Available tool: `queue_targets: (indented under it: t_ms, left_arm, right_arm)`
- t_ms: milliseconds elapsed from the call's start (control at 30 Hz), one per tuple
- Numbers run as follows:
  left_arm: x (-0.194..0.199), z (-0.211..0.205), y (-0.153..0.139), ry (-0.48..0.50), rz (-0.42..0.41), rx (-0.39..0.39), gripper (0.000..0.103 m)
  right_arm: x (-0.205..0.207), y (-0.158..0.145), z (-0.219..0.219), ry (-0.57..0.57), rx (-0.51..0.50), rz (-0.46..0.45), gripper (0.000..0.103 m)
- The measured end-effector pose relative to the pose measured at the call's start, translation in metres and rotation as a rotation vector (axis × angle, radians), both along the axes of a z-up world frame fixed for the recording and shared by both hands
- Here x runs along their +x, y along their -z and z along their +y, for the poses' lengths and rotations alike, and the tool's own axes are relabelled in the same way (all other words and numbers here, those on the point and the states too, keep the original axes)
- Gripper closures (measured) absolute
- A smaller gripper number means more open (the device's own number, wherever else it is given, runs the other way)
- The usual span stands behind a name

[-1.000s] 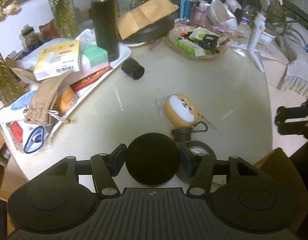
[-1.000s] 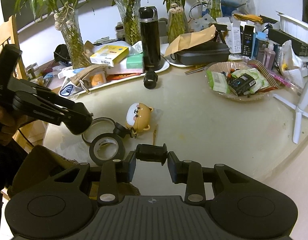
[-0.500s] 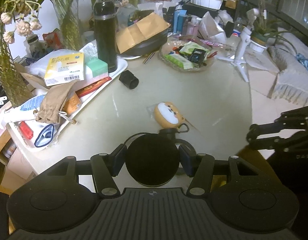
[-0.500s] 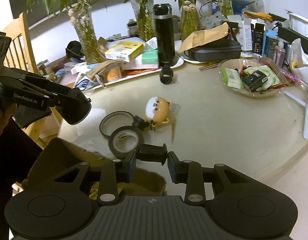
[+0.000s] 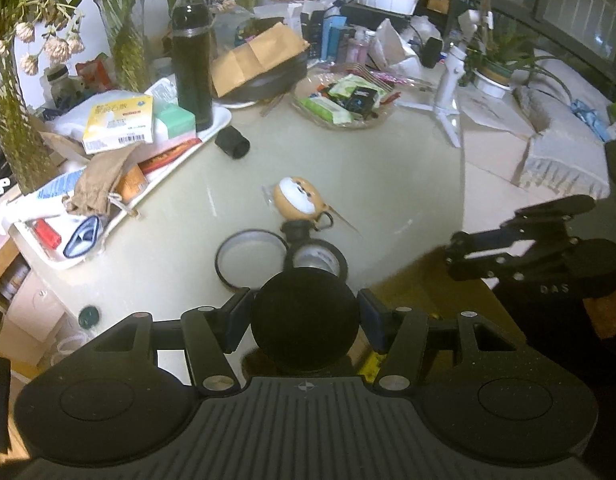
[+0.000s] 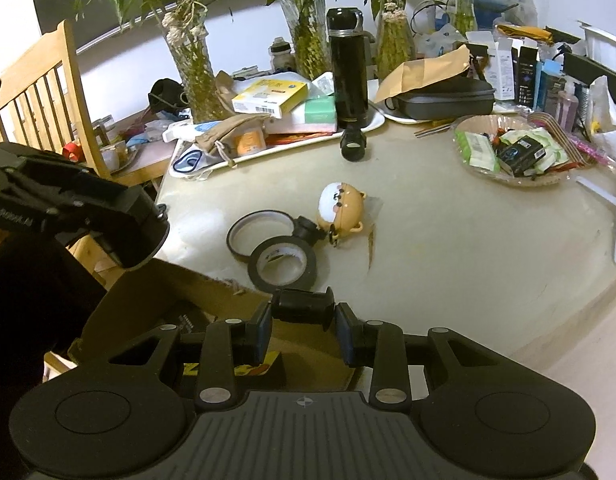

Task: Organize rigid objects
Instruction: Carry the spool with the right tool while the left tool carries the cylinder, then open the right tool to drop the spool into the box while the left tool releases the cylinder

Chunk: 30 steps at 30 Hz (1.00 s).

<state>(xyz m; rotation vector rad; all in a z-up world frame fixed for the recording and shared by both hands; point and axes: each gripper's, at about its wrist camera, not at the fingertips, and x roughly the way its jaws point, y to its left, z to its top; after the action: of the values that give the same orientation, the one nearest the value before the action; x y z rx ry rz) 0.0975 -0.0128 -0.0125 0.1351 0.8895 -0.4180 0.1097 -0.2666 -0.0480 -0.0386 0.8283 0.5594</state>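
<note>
The round, pale table [image 6: 448, 240] was crowded along its far edge: a white tray [image 6: 308, 142] with boxes and a black flask [image 6: 348, 76], vases of greenery, and a bowl of packets [image 6: 508, 152]. A wooden chair [image 6: 40, 96] stood at the left. On the bare middle lay a dog-faced pouch [image 6: 342, 210], two black tape rolls [image 6: 283, 265] and a small black cylinder [image 6: 353, 143].

The left gripper [image 5: 304, 320] was clamped on a round black disc [image 5: 304, 316]; the right gripper [image 6: 304, 326] was clamped on a short black tube [image 6: 304, 305] — both held above an open cardboard box [image 6: 212, 300] at the table's near edge. A second before, both views sat closer over the tabletop; since then the grippers had drawn back towards the box, grips unchanged.
</note>
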Motion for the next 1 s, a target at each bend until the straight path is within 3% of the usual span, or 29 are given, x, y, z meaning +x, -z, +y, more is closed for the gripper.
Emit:
queue_targets:
  t_ms: [300, 800, 867, 933, 1000]
  left_arm:
    - [-0.028, -0.008, 0.013, 0.063, 0.035, 0.029, 0.047]
    - [-0.048, -0.008, 0.032, 0.055, 0.087, 0.057, 0.047]
    - [-0.051, -0.009, 0.031, 0.049, 0.054, 0.073, 0.047]
    - [-0.054, -0.010, 0.027, 0.049, 0.030, 0.086, 0.046]
    - [-0.056, -0.011, 0.024, 0.046, 0.021, 0.094, 0.046]
  right_arm:
    - [-0.009, 0.002, 0.003, 0.002, -0.011, 0.013, 0.066]
    - [-0.012, 0.005, 0.007, 0.007, -0.035, 0.034, 0.065]
    - [-0.011, 0.005, 0.010, 0.014, -0.051, 0.027, 0.046]
    - [-0.014, 0.003, 0.011, 0.014, -0.060, 0.004, 0.021]
    - [-0.016, 0.002, 0.012, 0.008, -0.063, -0.017, 0.014]
